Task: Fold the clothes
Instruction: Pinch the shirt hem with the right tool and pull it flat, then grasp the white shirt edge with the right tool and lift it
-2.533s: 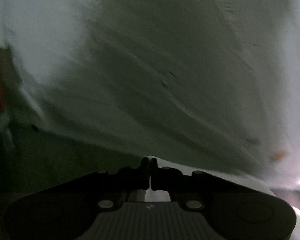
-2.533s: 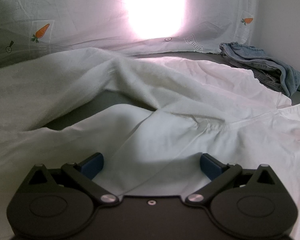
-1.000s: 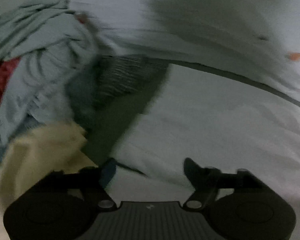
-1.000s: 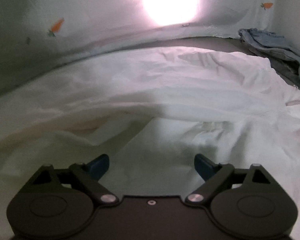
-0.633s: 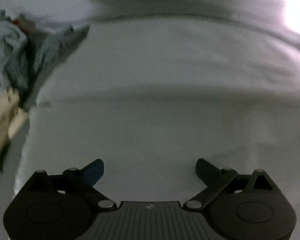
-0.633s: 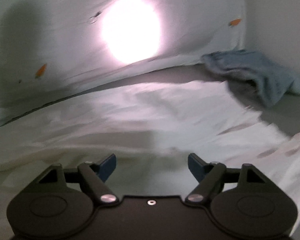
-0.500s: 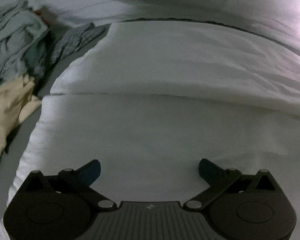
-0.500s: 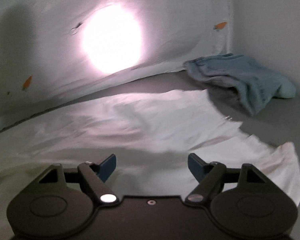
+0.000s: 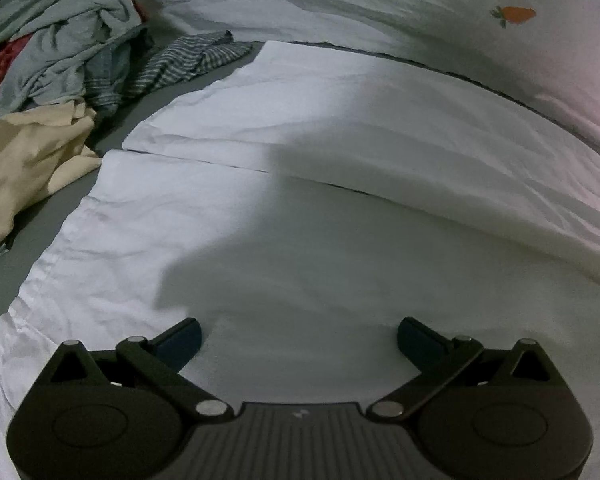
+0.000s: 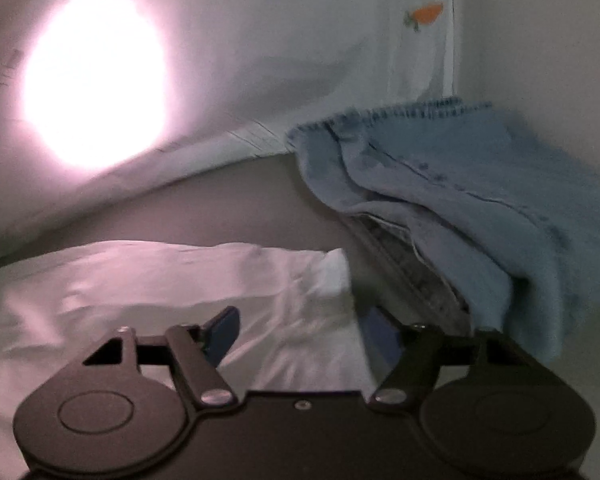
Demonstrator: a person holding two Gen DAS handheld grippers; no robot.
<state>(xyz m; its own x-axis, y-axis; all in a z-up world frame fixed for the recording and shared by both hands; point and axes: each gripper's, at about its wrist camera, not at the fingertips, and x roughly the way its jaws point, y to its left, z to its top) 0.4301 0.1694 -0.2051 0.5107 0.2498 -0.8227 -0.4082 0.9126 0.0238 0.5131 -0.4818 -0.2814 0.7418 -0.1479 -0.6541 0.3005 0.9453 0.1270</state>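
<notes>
White garment [image 9: 340, 168] lies flat, one layer folded over another

Right-wrist view blurred throughout. White cloth [image 10: 172, 280] runs off the left edge and under the tongs' body; jeans [image 10: 480, 200] beside it are cut by the right edge. In the left-wrist view, the clothes pile [image 9: 52, 52] beside the cloth is cropped at left.

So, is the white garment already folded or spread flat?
Folded at least once: in the left wrist view the white garment shows one layer lying over another, with a straight edge across it.
</notes>
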